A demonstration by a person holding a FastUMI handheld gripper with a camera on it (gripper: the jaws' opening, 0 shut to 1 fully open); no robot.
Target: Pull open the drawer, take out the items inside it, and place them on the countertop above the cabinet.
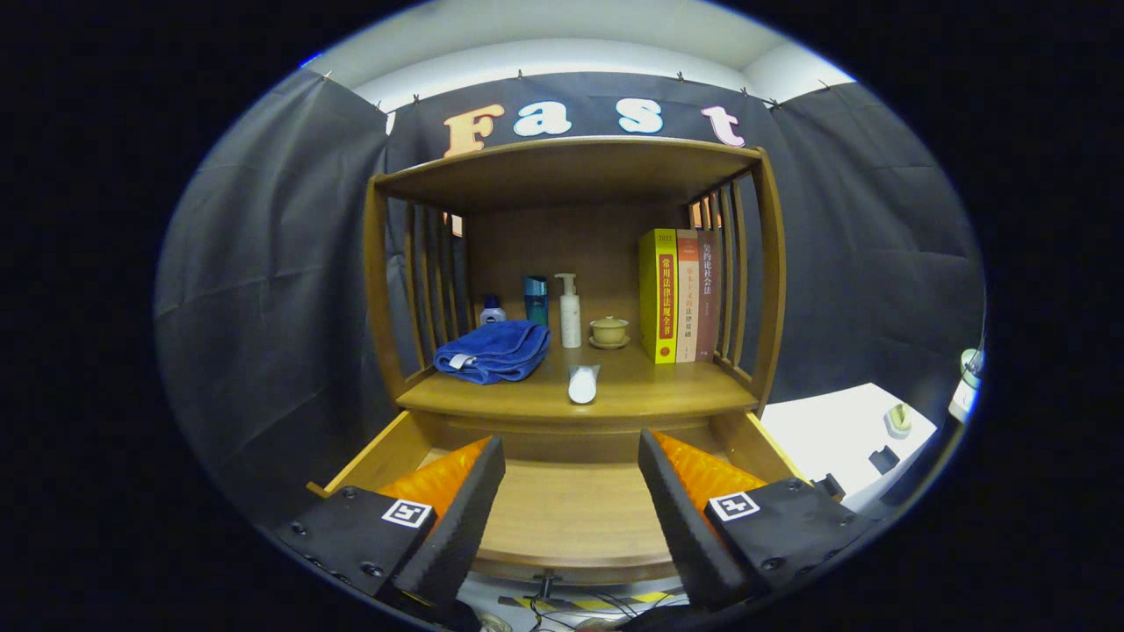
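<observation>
The wooden drawer (562,518) stands pulled open below the cabinet's countertop (650,395), and its visible floor between my fingers is bare. My gripper (571,491) hovers over the drawer, open, with nothing between its fingers. On the countertop beyond the fingers lies a white tube (582,384) near the front edge, end toward me. A folded blue towel (493,350) rests to its left.
At the back of the countertop stand a small bottle (492,309), a teal bottle (536,300), a white pump bottle (570,311) and a lidded cup (608,332). Books (678,295) lean at the right. A white table (843,430) sits to the cabinet's right.
</observation>
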